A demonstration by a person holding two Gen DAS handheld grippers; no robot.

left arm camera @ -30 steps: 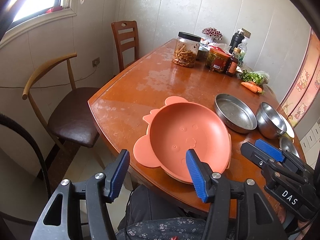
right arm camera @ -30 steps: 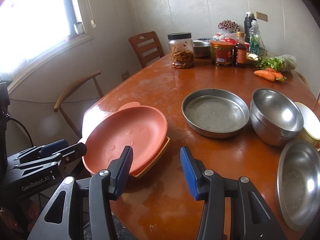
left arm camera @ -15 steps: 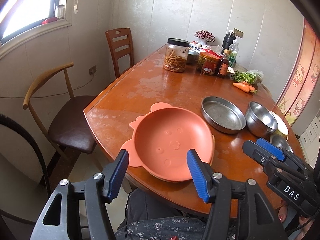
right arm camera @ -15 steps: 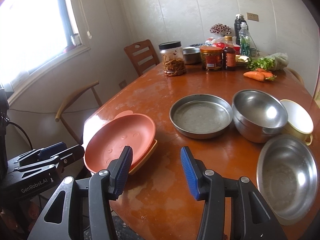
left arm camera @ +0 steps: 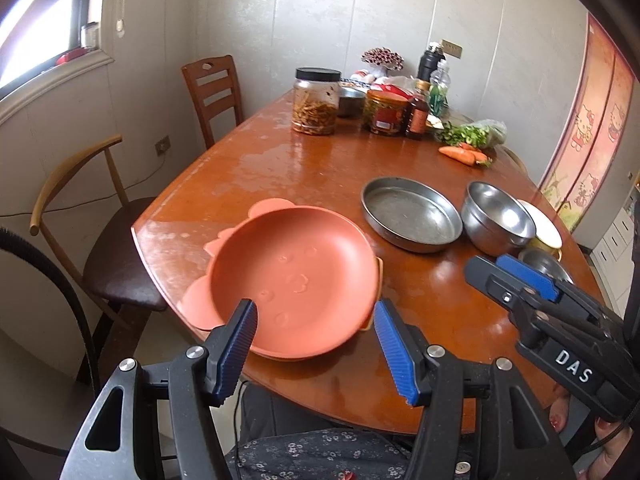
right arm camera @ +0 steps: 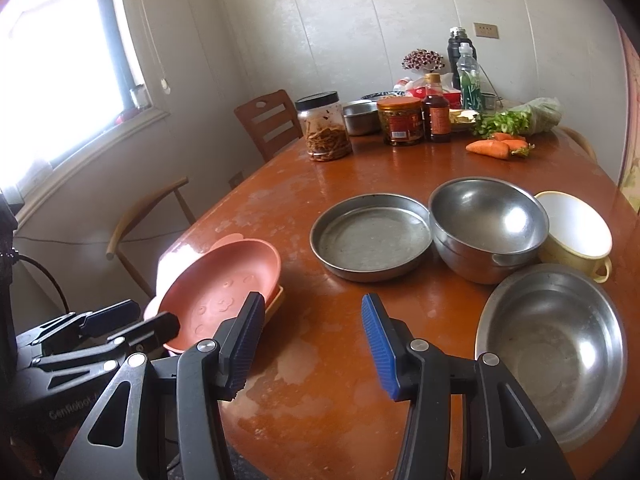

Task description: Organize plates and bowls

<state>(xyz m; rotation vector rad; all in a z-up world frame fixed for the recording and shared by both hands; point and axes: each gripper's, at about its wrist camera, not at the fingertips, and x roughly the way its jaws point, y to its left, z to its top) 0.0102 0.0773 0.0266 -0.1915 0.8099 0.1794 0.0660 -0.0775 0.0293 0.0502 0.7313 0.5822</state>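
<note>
An orange bear-faced plate (left arm camera: 294,280) lies on a yellowish plate at the table's near left corner; it also shows in the right wrist view (right arm camera: 224,280). A flat steel pan (right arm camera: 370,236), stacked steel bowls (right arm camera: 486,224), a cream enamel cup (right arm camera: 576,236) and a wide steel bowl (right arm camera: 552,344) sit to its right. My left gripper (left arm camera: 314,344) is open and empty, just short of the orange plate's near rim. My right gripper (right arm camera: 312,340) is open and empty above the table's front edge, between the orange plate and the wide bowl.
Jars (right arm camera: 326,128), bottles (right arm camera: 436,116), greens and carrots (right arm camera: 496,148) crowd the table's far end. Two chairs (left arm camera: 100,216) stand along the left side by the wall. The wooden table (right arm camera: 280,208) has bare surface in its middle left.
Both grippers have drawn back from the table and risen a little, so the dishes look smaller and farther. Both stay open. The dishes have not moved.
</note>
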